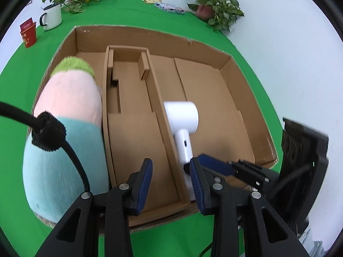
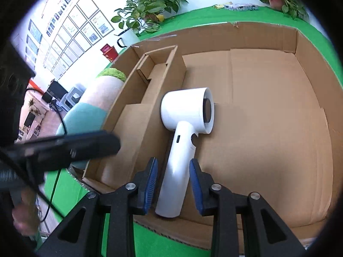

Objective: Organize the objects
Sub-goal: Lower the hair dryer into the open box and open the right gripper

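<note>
A white hair dryer (image 2: 182, 128) lies in the wide right section of an open cardboard box (image 2: 278, 111), nozzle pointing right. My right gripper (image 2: 173, 171) is open, its blue pads on either side of the dryer's handle with small gaps. My left gripper (image 1: 171, 175) is open and empty above the box's narrow middle compartment (image 1: 133, 132). The dryer (image 1: 182, 124) shows to its right, with the right gripper's finger (image 1: 216, 165) beside the handle. A plush toy (image 1: 68, 115), pink, teal and green, lies along the box's left side.
A white mug (image 1: 51, 16), a red carton (image 1: 29, 32) and potted plants (image 1: 216, 6) stand on the green table (image 1: 19, 85) behind the box. Small packets (image 1: 169, 7) lie at the far edge. A cardboard insert (image 1: 143, 64) divides the box.
</note>
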`<state>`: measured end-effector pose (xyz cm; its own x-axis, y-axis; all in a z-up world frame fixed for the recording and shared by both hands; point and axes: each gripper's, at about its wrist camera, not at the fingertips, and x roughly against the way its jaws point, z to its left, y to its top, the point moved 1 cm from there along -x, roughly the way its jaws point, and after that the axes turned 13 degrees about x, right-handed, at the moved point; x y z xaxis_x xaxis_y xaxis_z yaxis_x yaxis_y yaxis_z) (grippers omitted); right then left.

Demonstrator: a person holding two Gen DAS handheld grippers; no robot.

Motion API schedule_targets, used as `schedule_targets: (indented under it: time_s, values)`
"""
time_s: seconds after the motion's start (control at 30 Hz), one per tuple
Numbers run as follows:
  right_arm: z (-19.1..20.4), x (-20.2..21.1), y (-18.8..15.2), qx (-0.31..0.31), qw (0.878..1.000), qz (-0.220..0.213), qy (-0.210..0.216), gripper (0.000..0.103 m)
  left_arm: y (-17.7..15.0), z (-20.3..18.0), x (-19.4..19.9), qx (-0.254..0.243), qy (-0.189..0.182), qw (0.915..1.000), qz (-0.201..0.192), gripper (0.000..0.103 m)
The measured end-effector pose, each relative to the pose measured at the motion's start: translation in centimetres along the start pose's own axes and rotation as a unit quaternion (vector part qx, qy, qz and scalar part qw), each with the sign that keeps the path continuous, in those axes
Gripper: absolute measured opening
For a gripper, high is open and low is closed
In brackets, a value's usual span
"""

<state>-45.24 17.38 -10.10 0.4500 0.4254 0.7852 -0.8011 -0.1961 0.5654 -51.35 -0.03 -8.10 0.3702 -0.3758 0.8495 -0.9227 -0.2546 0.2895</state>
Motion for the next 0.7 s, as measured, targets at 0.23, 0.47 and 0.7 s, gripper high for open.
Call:
schedule_targets:
  time_s: [0.23,0.47,0.7]
  values:
    - [0.3,-0.9,-0.4,-0.001,1.000,0.017,-0.017,0.023,-2.5,1.7,-0.4,-0.016,0.025,0.9994,0.016,0.033]
    - [0.9,-1.1,-0.5,0.010,0.999,0.024,-0.037,0.023,-3.3,2.5,0.0,-0.019,0.048,0.9985,0.016,0.032]
    - [0.5,-1.4,-0.3,-0.003,0.999,0.029,-0.025,0.023,-3.8,3.3,0.6,-0.025,0.056,0.9979,0.021,0.030]
